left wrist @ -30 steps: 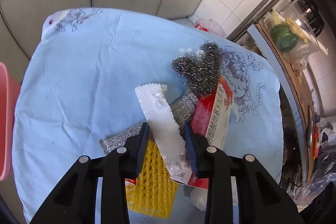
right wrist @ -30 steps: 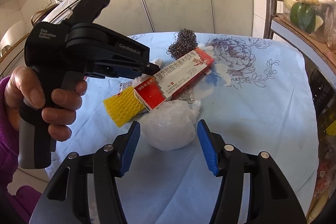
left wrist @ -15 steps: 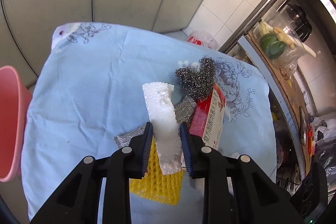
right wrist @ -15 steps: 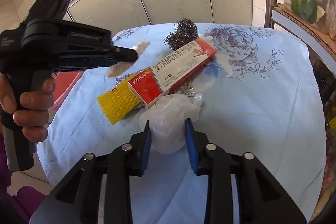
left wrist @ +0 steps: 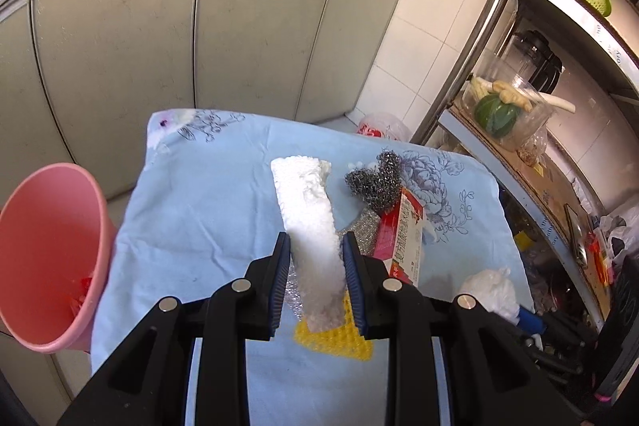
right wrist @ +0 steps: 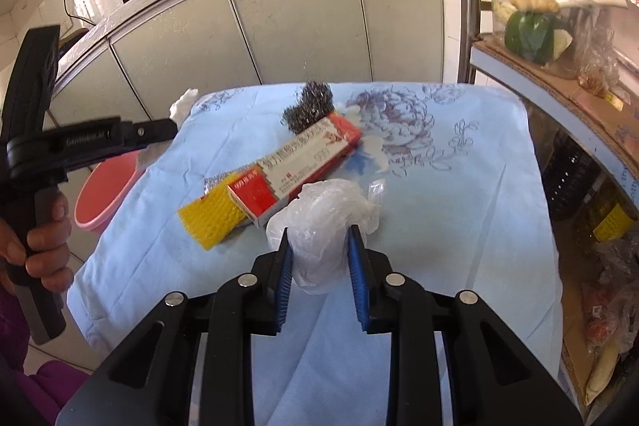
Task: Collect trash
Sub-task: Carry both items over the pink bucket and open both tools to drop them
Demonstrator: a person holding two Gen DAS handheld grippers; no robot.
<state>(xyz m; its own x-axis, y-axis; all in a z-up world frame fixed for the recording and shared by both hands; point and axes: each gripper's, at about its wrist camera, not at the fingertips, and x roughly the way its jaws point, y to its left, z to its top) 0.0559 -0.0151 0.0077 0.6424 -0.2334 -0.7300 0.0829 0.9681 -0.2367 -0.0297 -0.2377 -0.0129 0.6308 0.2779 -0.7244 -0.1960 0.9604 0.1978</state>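
One white foam strip [left wrist: 309, 226] is pinched in the left gripper [left wrist: 315, 268] jaws, one crumpled white plastic bag [right wrist: 319, 226] in the right gripper [right wrist: 319, 258] jaws, and ahead on the blue-clothed surface [right wrist: 459, 226] lie one red-and-white carton [right wrist: 295, 162], one yellow mesh pad [right wrist: 211, 218] and one steel-wool scourer [right wrist: 309, 106].

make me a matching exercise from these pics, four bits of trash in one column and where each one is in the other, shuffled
Things:
1. foam strip
2. plastic bag
3. steel wool
4. yellow net

Places:
A. on the cloth at the far end of the red box
B. clamped in the left tongs
C. on the cloth at the near end of the red box
D. clamped in the right tongs

Pairs: 1-B, 2-D, 3-A, 4-C
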